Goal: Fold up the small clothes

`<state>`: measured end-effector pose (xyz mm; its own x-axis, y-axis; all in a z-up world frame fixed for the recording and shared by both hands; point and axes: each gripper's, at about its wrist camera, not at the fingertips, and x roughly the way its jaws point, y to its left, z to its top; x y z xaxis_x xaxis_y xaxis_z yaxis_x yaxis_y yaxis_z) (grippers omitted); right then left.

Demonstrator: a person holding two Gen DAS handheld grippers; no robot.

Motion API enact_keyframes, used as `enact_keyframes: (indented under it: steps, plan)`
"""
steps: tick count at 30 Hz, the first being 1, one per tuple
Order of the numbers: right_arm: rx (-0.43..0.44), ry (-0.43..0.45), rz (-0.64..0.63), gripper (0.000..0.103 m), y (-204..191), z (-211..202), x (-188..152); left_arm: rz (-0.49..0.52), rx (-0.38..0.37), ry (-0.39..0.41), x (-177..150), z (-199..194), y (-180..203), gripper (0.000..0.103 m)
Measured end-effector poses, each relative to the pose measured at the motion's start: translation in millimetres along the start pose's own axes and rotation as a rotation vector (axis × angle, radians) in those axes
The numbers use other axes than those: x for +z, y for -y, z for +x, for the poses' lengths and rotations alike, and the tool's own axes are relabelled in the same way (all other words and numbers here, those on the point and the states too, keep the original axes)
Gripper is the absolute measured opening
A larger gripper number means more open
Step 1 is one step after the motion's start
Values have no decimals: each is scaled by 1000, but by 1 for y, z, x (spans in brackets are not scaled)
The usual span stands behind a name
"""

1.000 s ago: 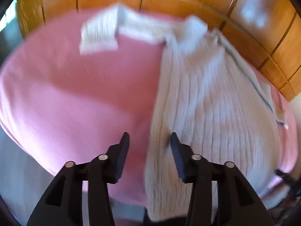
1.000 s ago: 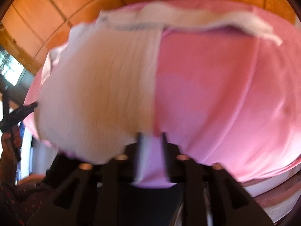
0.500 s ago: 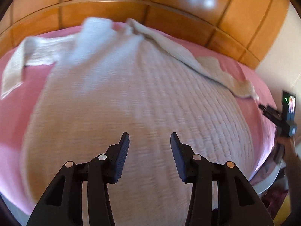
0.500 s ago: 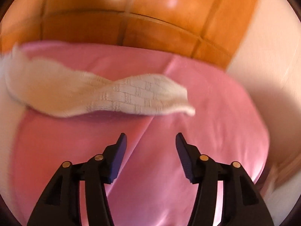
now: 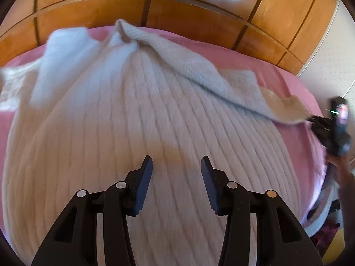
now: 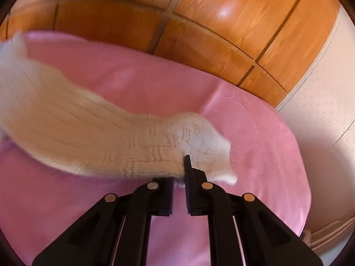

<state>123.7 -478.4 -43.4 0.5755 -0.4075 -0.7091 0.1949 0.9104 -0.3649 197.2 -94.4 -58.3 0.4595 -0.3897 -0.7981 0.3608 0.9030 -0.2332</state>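
Left wrist view: my left gripper (image 5: 176, 169) gapes above the sweater (image 5: 137, 133) on pink bedding (image 5: 295, 93). My right gripper (image 6: 178, 173) pinches its sleeve (image 6: 124, 141); a wooden headboard (image 6: 199, 44) stands behind.

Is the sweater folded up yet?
Not yet. The sweater lies spread flat over the pink bed, one sleeve stretched out sideways, its cuff pinched in the right gripper.

We are seeing the cream ribbed knit sweater (image 5: 142, 119) running off the left wrist view's lower edge, its far left sleeve (image 5: 60, 64) blurring. Its right cuff (image 6: 195, 141) is hiding our right gripper's (image 6: 179, 168) left fingertip.
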Motion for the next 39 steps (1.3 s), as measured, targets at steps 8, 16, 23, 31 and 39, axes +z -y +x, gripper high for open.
enact_keyframes:
  steps: [8, 16, 23, 31, 39]
  plan:
    - [86, 30, 9, 6, 29, -87, 2, 103, -28, 3, 67, 61, 9, 44]
    - [164, -96, 198, 5, 86, -43, 49, 143, -27, 103, 187, 106, 53, 48]
    - [-68, -96, 442, 57, 141, 43, 72, 11, 94, 164, 214, 100, 38, 52]
    - [378, -174, 896, 59, 137, 54, -20, 36, 157, 94, 108, 66, 6, 52]
    - [397, -229, 995, 38, 123, 120, 6, -18, 154, 80, 31, 28, 3, 52]
